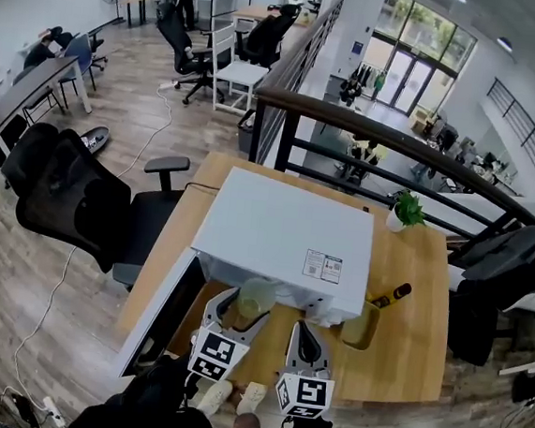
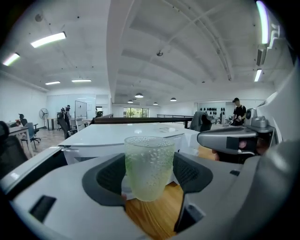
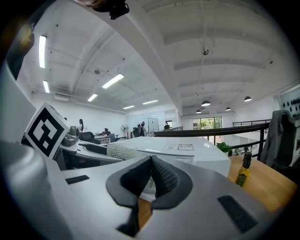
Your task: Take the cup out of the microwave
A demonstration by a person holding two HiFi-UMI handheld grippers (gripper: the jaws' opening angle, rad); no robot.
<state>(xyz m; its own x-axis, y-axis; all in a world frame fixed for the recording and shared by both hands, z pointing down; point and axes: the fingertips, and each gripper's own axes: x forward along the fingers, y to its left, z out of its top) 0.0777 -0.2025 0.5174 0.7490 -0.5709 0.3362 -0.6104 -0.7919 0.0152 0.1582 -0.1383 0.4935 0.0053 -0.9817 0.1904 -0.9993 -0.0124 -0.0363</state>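
In the head view, a white microwave (image 1: 284, 234) sits on the wooden desk (image 1: 406, 344) toward its near edge, with its door (image 1: 159, 316) swung open to the left. The left gripper (image 1: 249, 310) holds the cup (image 1: 258, 294) at the microwave's front, and the right gripper (image 1: 308, 333) is just beside it. A bottle (image 1: 389, 295) stands near the microwave's right side. A potted plant (image 1: 405, 210) stands at the desk's far right corner.

In the left gripper view, the 2 jaws are partly closed and press on opposite sides of the pale green, dimpled cup. The cup is upright and raised clear of the desk's wood, in front of the microwave.

In the right gripper view, the 2 jaws meet with nothing between them. The bottle is upright to the right.
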